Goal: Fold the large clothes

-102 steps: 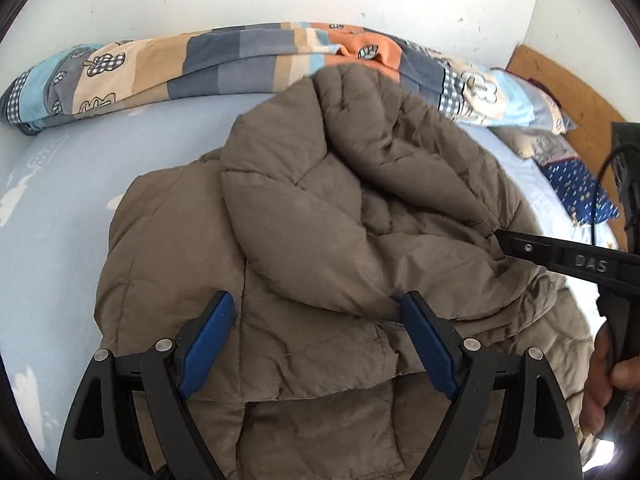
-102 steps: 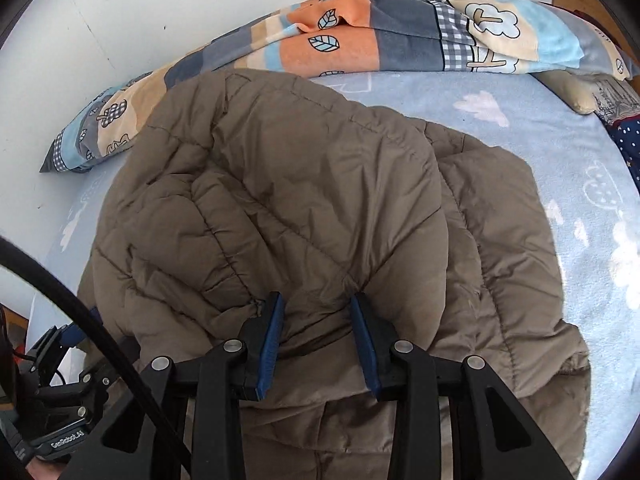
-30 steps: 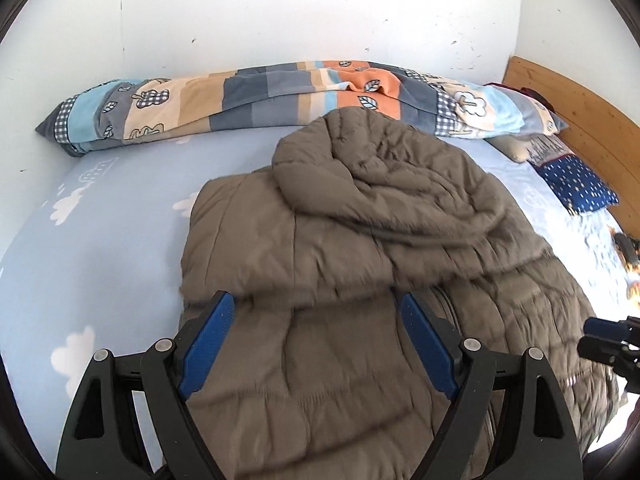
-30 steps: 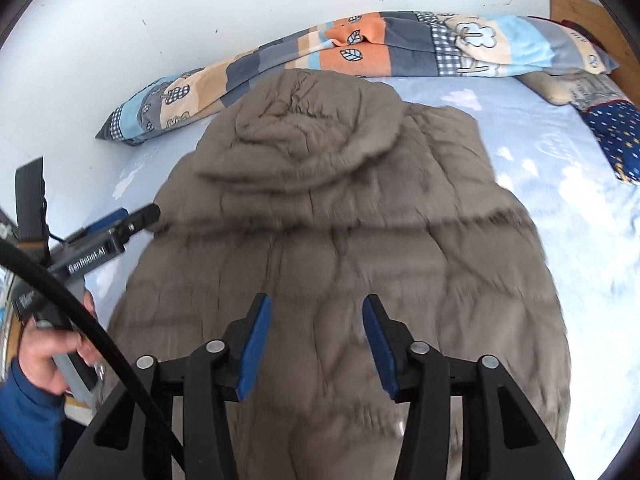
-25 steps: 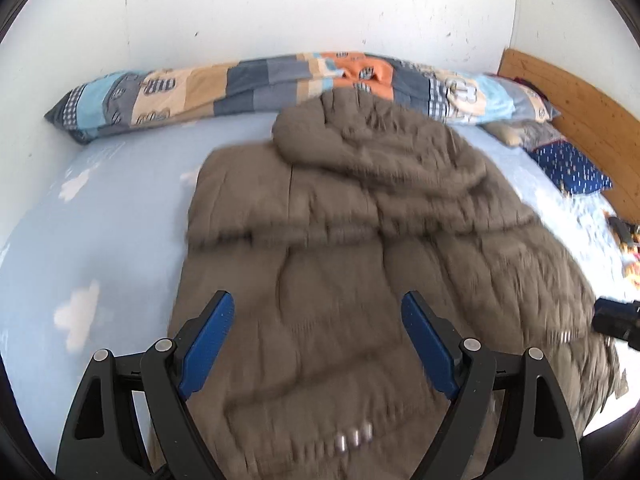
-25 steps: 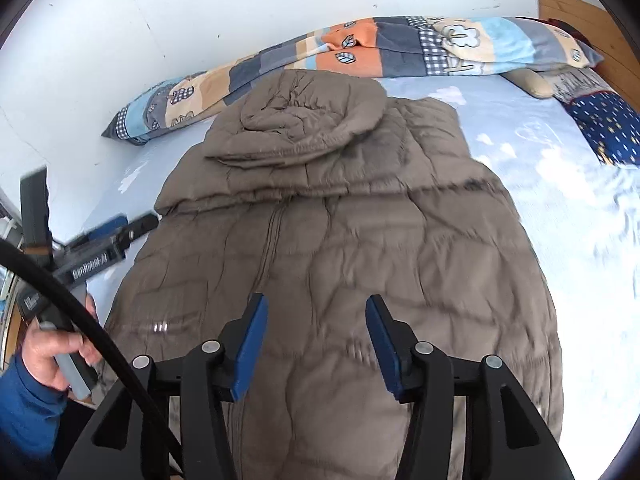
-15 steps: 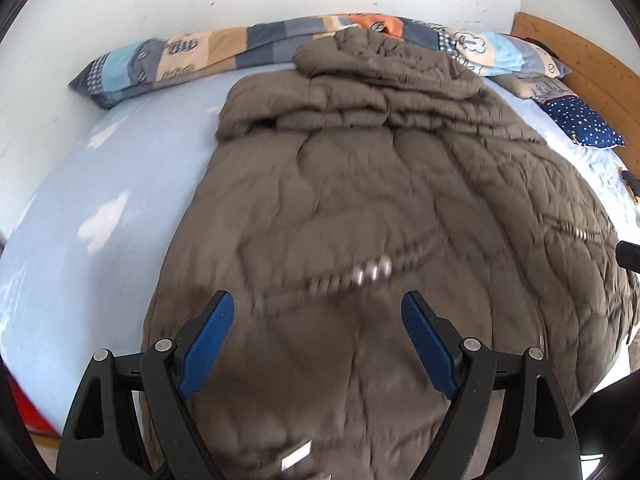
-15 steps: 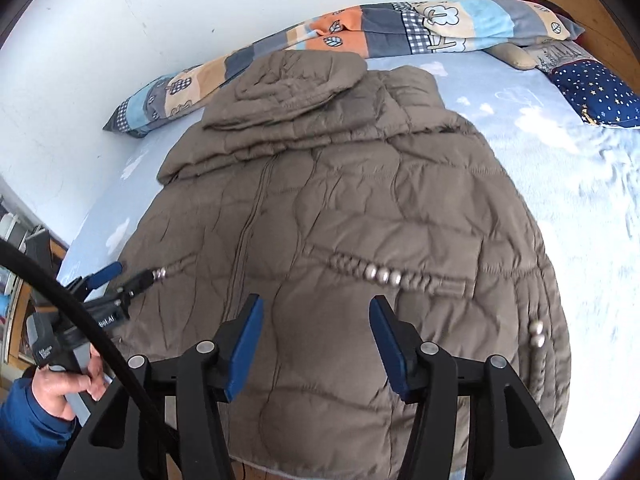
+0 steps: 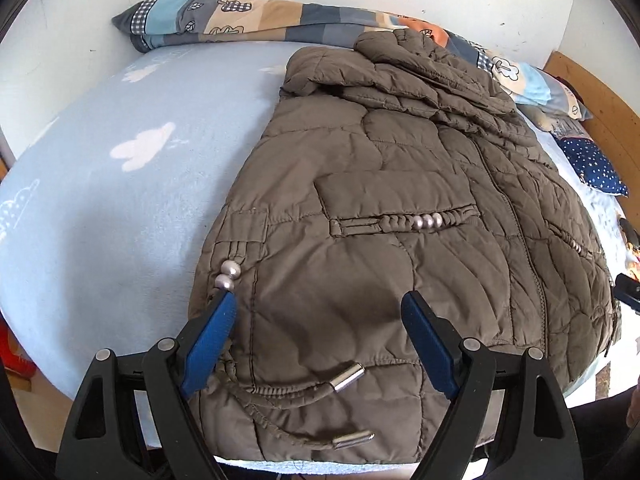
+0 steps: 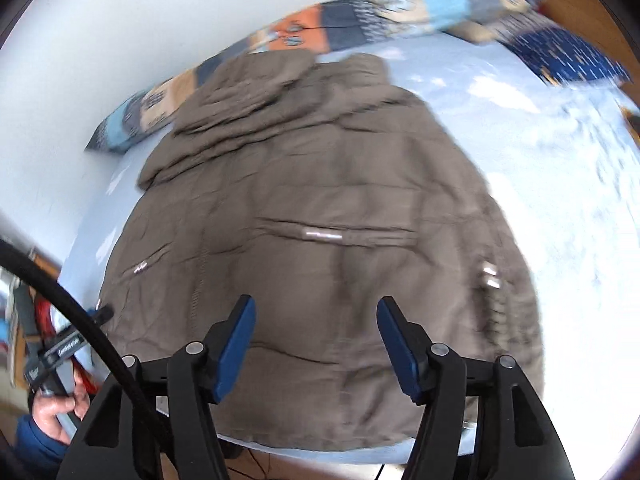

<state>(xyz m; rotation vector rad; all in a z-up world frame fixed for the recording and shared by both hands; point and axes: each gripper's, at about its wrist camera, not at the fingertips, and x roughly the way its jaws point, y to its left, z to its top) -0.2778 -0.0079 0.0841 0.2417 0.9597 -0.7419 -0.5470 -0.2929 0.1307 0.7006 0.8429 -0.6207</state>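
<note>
**Black Frames, Blue Pads**

Each gripper (image 9: 318,312) has black angular arms, silver screws and blue pads (image 9: 208,344). A black cable (image 10: 80,316) arcs past the right gripper (image 10: 316,320). A blue sleeve (image 10: 34,438) shows; white lettering marks the other tool.

I see open blue bed (image 9: 120,184) to the left of the brown coat (image 9: 400,220), clear for passing. The patchwork quilt roll (image 9: 256,20) walls off the far edge. On the right, a navy pillow (image 9: 592,168) and wooden headboard (image 9: 600,100) crowd the coat's side.
</note>
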